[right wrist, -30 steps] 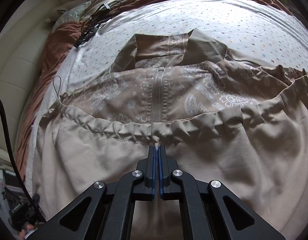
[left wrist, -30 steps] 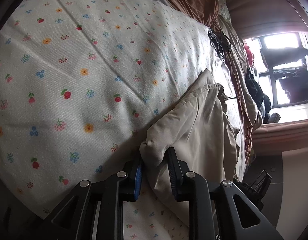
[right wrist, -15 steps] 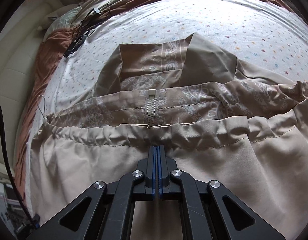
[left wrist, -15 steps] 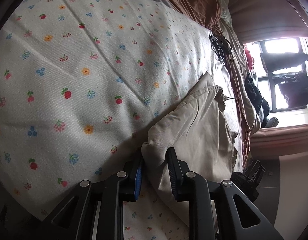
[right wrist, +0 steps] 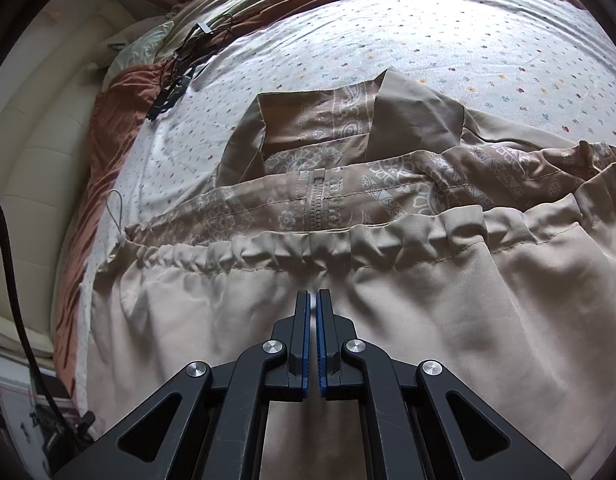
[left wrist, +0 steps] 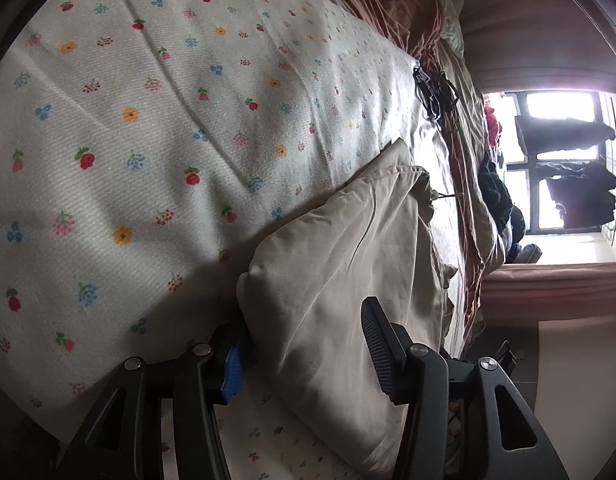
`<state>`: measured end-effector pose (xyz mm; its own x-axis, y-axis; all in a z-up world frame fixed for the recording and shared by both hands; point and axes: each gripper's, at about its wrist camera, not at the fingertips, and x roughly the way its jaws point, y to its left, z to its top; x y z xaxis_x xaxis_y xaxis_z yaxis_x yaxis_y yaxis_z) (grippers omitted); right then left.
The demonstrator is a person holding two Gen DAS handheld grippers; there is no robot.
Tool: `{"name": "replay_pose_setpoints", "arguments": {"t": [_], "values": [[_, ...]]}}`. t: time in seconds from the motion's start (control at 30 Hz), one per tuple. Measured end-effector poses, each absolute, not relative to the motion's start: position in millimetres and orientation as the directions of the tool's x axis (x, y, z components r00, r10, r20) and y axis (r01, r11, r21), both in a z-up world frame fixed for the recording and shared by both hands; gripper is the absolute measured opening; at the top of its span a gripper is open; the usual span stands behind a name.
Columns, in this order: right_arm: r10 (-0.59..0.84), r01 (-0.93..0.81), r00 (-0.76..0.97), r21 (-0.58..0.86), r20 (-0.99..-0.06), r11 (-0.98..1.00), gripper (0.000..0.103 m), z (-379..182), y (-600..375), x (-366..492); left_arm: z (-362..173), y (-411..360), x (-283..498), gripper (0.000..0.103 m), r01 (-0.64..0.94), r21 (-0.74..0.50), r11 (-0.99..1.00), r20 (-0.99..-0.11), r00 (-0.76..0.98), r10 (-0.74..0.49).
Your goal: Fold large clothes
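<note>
One large garment, a beige jacket (right wrist: 387,340), is spread on the floral sheet (left wrist: 148,128) of a bed, with its lower half folded up so the gathered hem (right wrist: 347,248) lies across the zipper (right wrist: 316,204) and the paisley-printed lining below the collar (right wrist: 419,116). At the left gripper (left wrist: 304,348) a folded corner of the jacket (left wrist: 339,264) sits between the jaws, which have just been opening and now stand apart, the right-hand pad clear of the cloth; whether the blue pad (left wrist: 232,372) touches the fabric cannot be told, so the corner is judged released. The right gripper (right wrist: 313,300) is seen with its jaws together just short of the hem; a thin sliver of cloth may be pinched between the tips, but this cannot be confirmed. The step in hand is judged to be the setting down of the bottom-to-top fold. Next, the hem is likely to need letting go and smoothing, then the sides or sleeves gathered inward, with care that the loose fold is not dragged open. Beyond the sheet, a brown bedspread (right wrist: 112,120), black cables (right wrist: 176,80) and a bright window (left wrist: 563,168) are seen. No brand, label or readable writing is visible.
</note>
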<state>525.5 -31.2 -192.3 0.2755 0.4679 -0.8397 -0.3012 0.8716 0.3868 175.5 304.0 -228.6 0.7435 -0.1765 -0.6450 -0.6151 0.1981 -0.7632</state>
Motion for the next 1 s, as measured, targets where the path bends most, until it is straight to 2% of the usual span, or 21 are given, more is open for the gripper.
{"name": "replay_pose_setpoints", "arguments": {"t": [0.03, 0.2, 0.37, 0.43, 0.7, 0.83, 1.0], "values": [[0.469, -0.302, 0.281, 0.387, -0.837, 0.871, 0.004, -190.0, -33.3, 524.3, -227.4, 304.0, 178.7, 0.061, -0.613, -0.763, 0.204, -0.645, 0.745, -0.173], [0.477, -0.294, 0.298, 0.396, -0.827, 0.87, 0.004, -182.7, -42.6, 524.0, -215.9, 300.6, 187.5, 0.061, -0.591, -0.772, 0.233, -0.629, 0.762, -0.153], [0.485, -0.287, 0.286, 0.409, -0.826, 0.866, 0.004, -183.6, -42.8, 523.9, -180.2, 293.1, 179.1, 0.061, -0.387, -0.877, 0.286, -0.443, 0.881, -0.166], [0.488, -0.293, 0.282, 0.41, -0.826, 0.864, 0.004, -183.8, -41.0, 522.0, -169.9, 289.5, 176.5, 0.061, -0.369, -0.871, 0.325, -0.432, 0.89, -0.145], [0.493, -0.301, 0.27, 0.413, -0.828, 0.859, 0.004, -184.7, -39.1, 519.8, -196.1, 282.4, 190.6, 0.061, -0.504, -0.79, 0.348, -0.582, 0.794, -0.172], [0.493, -0.296, 0.272, 0.416, -0.826, 0.86, 0.004, -184.4, -40.3, 519.3, -209.8, 274.3, 205.7, 0.061, -0.587, -0.703, 0.401, -0.688, 0.704, -0.175], [0.502, -0.285, 0.277, 0.428, -0.82, 0.858, 0.004, -179.4, -49.2, 515.3, -215.2, 286.4, 204.3, 0.052, -0.598, -0.716, 0.361, -0.674, 0.727, -0.132]]}}
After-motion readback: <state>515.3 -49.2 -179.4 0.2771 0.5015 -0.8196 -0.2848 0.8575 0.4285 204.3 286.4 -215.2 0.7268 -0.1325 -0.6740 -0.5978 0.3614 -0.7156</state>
